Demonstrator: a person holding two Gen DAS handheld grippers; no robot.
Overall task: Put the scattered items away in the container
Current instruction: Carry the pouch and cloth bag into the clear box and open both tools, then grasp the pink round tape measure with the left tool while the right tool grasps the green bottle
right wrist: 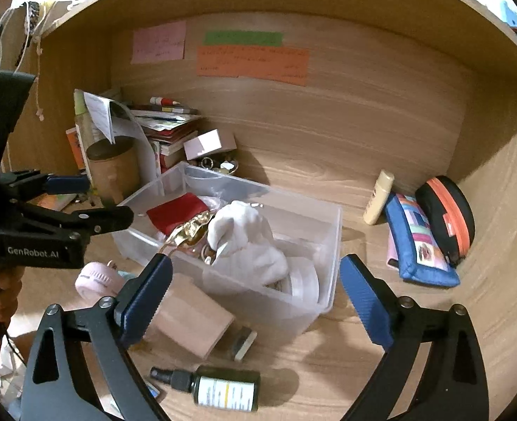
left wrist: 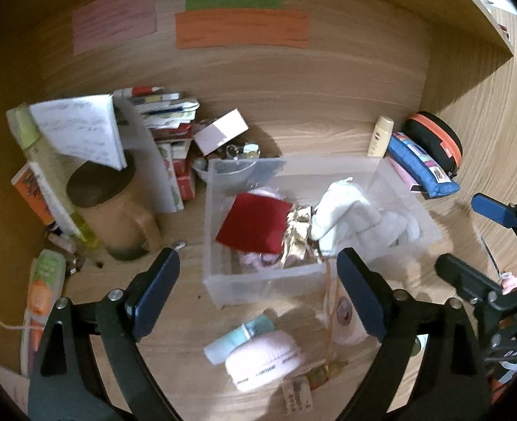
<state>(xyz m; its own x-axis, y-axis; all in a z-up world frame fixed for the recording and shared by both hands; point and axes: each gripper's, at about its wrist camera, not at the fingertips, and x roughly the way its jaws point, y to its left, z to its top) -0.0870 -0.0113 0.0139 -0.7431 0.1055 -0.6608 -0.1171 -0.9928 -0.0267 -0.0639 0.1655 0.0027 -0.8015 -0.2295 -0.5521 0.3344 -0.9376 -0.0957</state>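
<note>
Both grippers' fingers [left wrist: 153, 291] [right wrist: 146, 291] spread wide (empty, apparently) near the clear bin [right wrist: 258, 301].

Wooden desk surface [right wrist: 328, 361] carries: clear plastic bin [right wrist: 293, 310], dark spray bottle [right wrist: 219, 388] lying flat, pink round case [right wrist: 97, 279], blue pouch [right wrist: 418, 245], cream tube [right wrist: 377, 197], brown mug [left wrist: 116, 215], book stack [right wrist: 168, 133].
</note>
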